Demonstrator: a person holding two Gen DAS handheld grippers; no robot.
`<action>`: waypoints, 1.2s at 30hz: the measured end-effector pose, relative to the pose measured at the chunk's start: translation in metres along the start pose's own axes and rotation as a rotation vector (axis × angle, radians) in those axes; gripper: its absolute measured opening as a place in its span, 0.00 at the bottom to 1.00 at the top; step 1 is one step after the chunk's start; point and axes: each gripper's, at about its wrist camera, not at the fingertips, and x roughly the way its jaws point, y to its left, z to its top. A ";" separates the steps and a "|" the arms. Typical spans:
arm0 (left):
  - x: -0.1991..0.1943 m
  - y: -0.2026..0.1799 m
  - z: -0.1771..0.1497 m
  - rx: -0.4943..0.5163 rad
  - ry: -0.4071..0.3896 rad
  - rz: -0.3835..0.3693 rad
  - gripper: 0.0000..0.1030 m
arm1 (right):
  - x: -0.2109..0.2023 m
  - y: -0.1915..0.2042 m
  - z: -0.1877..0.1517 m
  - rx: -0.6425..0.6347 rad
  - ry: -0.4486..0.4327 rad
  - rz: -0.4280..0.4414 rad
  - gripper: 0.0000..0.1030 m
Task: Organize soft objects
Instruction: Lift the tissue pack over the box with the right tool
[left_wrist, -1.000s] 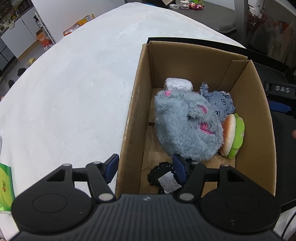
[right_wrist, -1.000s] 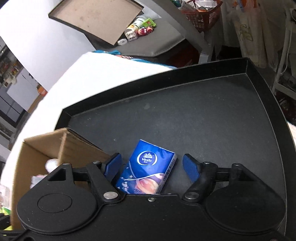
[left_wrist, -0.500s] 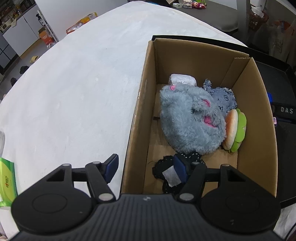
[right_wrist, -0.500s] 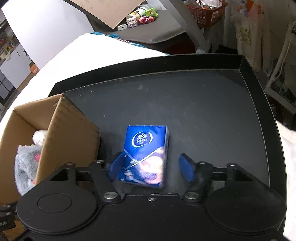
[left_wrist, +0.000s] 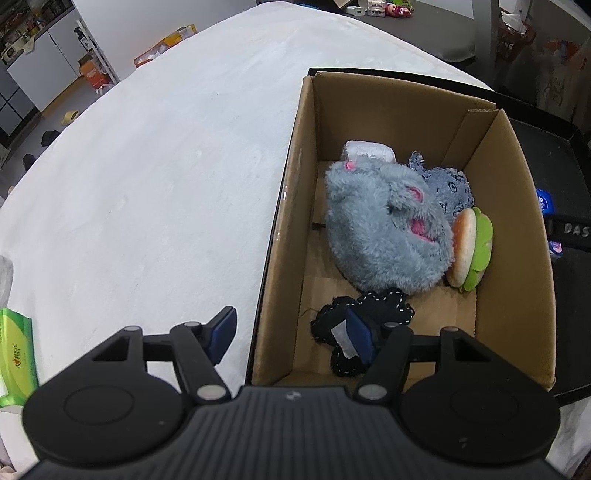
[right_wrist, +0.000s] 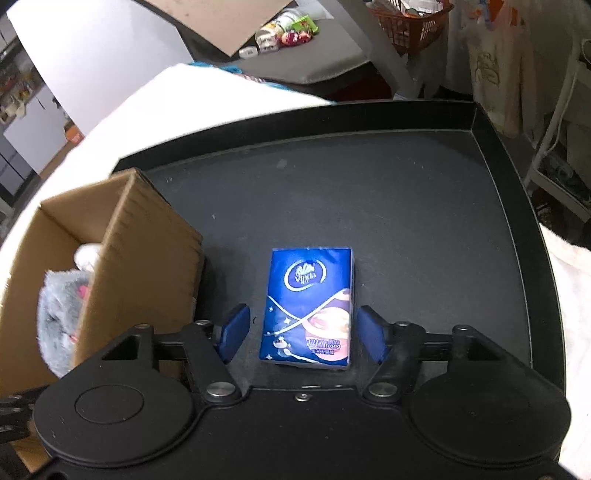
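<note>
Left wrist view: one cardboard box (left_wrist: 517, 229) on the white tabletop (left_wrist: 166, 166) held one grey plush (left_wrist: 384, 229), one burger toy (left_wrist: 472, 247), one black fabric piece (left_wrist: 369, 306). Left gripper (left_wrist: 291, 334) fingers wide apart, empty, straddling the box wall. Right gripper (right_wrist: 301, 334) fingers apart, flanking one blue "Vinda" tissue pack (right_wrist: 310, 306) on one black tray (right_wrist: 406, 206), not touching.

The blue tissue pack (right_wrist: 309, 308) carries the brand "Vinda" in a white oval emblem; smaller print lower down reads roughly "ultra strong", not sharp. In the left wrist view, a black strap (left_wrist: 570, 230) shows white letters "DAS".
</note>
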 end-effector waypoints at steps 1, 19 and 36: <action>0.000 0.000 0.000 0.000 0.000 0.000 0.62 | 0.001 0.000 -0.001 -0.004 -0.003 -0.003 0.63; -0.013 0.011 0.002 -0.030 -0.020 -0.029 0.62 | -0.050 0.005 -0.011 0.002 -0.040 -0.013 0.49; -0.020 0.031 -0.005 -0.083 -0.030 -0.083 0.62 | -0.111 0.050 0.002 -0.048 -0.121 0.070 0.49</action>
